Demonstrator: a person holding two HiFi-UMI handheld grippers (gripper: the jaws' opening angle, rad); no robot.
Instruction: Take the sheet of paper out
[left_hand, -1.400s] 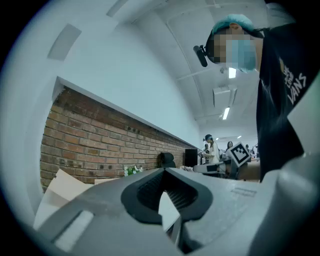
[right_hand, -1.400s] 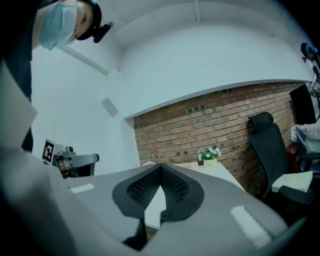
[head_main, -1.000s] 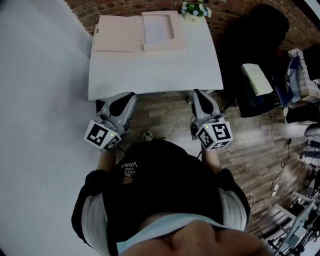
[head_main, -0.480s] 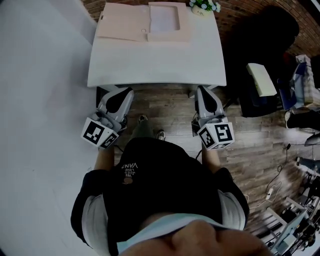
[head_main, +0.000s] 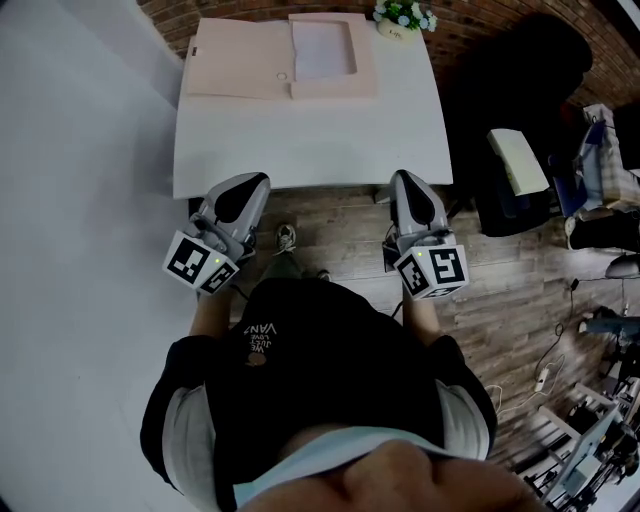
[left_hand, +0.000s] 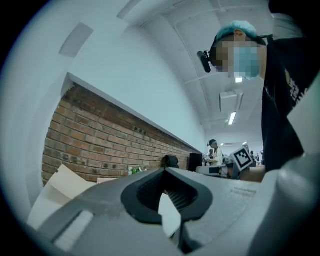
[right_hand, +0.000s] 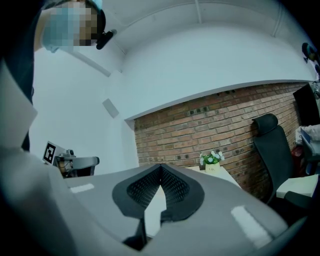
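A pale pink folder (head_main: 240, 68) lies open at the far end of the white table (head_main: 310, 135). In its right half rests a whitish sheet of paper (head_main: 322, 50). My left gripper (head_main: 247, 184) and right gripper (head_main: 404, 181) hover side by side at the table's near edge, well short of the folder. Both point level toward the brick wall. In the left gripper view the left gripper (left_hand: 165, 170) has its jaws closed together with nothing held, and the folder's raised flap (left_hand: 64, 181) shows at the left. The right gripper (right_hand: 160, 165) is likewise shut and empty.
A small pot of white flowers (head_main: 400, 18) stands at the table's far right corner, beside the folder. A black office chair (head_main: 515, 75) stands right of the table, with bags and cables on the wooden floor further right. A white wall runs along the left.
Both grippers have moved forward together, from over the floor up to the table's near edge. Their jaws stayed shut.
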